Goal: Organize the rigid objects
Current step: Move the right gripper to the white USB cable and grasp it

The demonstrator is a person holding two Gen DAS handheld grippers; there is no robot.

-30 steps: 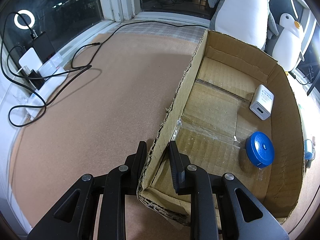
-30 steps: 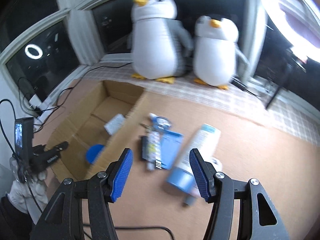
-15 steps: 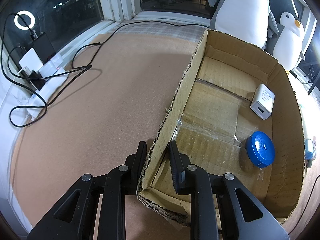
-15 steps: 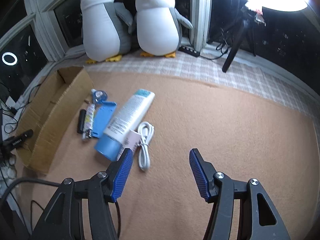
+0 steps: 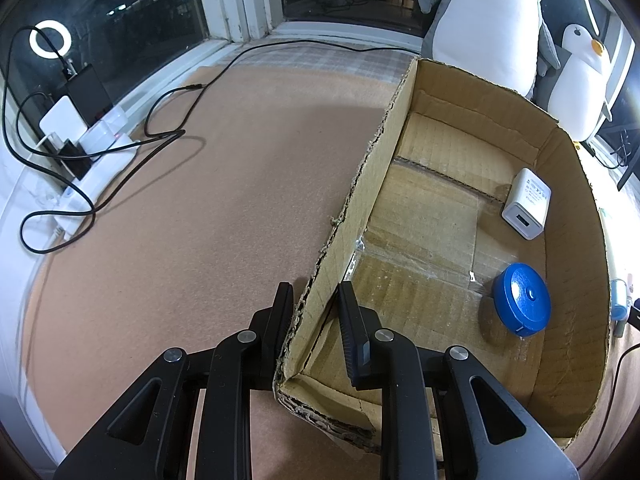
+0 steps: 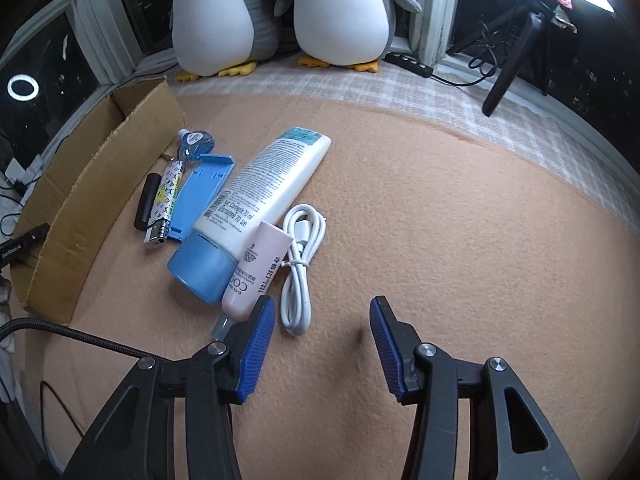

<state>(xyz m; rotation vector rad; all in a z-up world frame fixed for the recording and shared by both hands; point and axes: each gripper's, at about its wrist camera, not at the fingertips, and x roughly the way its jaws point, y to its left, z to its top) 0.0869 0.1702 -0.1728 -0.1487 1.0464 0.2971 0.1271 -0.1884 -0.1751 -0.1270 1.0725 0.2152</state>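
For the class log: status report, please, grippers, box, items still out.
Left gripper shut on cardboard box wall. Right gripper open, empty, beside white cable. Charger, blue tape measure boxed. Nothing blocking.

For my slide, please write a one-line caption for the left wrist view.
Left gripper clamps the brown cardboard box wall; inside lie a white charger and a round blue tape measure.

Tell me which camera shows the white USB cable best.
The right wrist view: the coiled white USB cable lies fully visible on the mat, just ahead of the open right tool. The left wrist view doesn't show it.
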